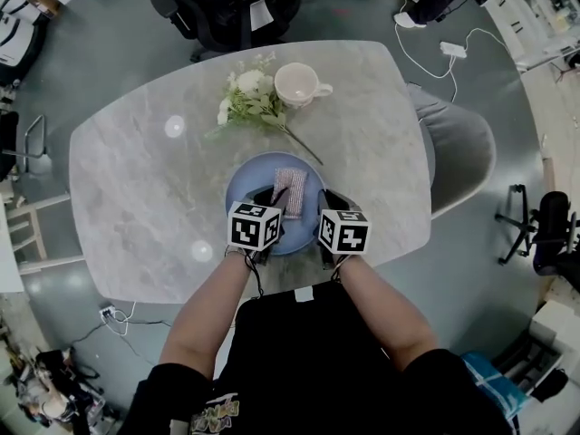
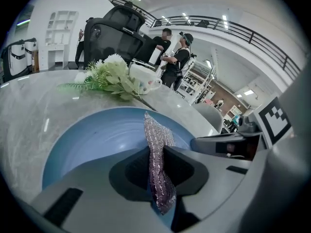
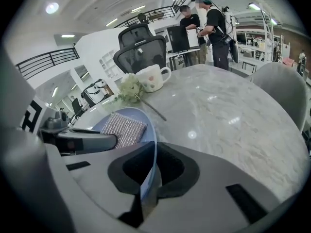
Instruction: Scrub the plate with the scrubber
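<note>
A blue plate (image 1: pixel 251 172) lies on the marble table near its front edge. A silvery mesh scrubber (image 1: pixel 292 188) rests flat in the plate. My left gripper (image 1: pixel 272 198) is shut on the scrubber's near end; the scrubber (image 2: pixel 158 164) runs up between the jaws and out over the plate (image 2: pixel 92 140). My right gripper (image 1: pixel 323 205) is shut on the plate's right rim (image 3: pixel 151 152), which stands edge-on between the jaws. The scrubber (image 3: pixel 124 128) shows on the plate to the left there.
A sprig of white artificial flowers (image 1: pixel 249 98) and a white mug (image 1: pixel 297 83) lie behind the plate. A grey chair (image 1: pixel 458 148) stands at the table's right, a black office chair (image 1: pixel 231 3) at the far side. People stand in the background (image 3: pixel 204 25).
</note>
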### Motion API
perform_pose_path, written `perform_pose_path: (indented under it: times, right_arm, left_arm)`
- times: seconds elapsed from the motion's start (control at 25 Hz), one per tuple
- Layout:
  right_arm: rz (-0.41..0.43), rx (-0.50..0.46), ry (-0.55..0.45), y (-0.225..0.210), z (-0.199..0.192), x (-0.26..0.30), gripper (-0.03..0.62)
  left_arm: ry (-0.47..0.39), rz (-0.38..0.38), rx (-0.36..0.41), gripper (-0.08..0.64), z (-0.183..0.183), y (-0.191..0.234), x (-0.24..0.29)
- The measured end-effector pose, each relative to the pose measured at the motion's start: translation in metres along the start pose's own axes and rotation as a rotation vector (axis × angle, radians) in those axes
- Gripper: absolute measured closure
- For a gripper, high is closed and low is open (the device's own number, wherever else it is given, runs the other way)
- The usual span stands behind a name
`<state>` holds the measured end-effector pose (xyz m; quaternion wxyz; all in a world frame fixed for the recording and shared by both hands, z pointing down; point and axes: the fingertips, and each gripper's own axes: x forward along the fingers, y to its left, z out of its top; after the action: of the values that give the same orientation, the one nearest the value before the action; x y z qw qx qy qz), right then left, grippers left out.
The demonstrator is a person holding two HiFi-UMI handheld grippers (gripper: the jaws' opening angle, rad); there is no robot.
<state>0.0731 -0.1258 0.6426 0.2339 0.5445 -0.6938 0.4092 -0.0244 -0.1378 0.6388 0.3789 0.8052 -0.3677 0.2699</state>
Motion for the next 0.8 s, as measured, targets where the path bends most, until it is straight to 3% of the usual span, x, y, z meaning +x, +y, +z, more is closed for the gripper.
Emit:
perform_pose_path:
  times: [0.28, 0.8]
  right_arm:
    - [-0.019, -0.024, -0.009, -0.001, -0.001, 0.001, 0.565]
    - [-0.03, -0.03, -0.01, 0.0, -0.001, -0.001, 0.563]
  left_arm:
    - [0.022, 0.032, 0.046, 0.48, -0.001, 0.009, 0.002]
    - [-0.018, 0.151, -0.014, 0.483, 0.005, 0.052, -0.025]
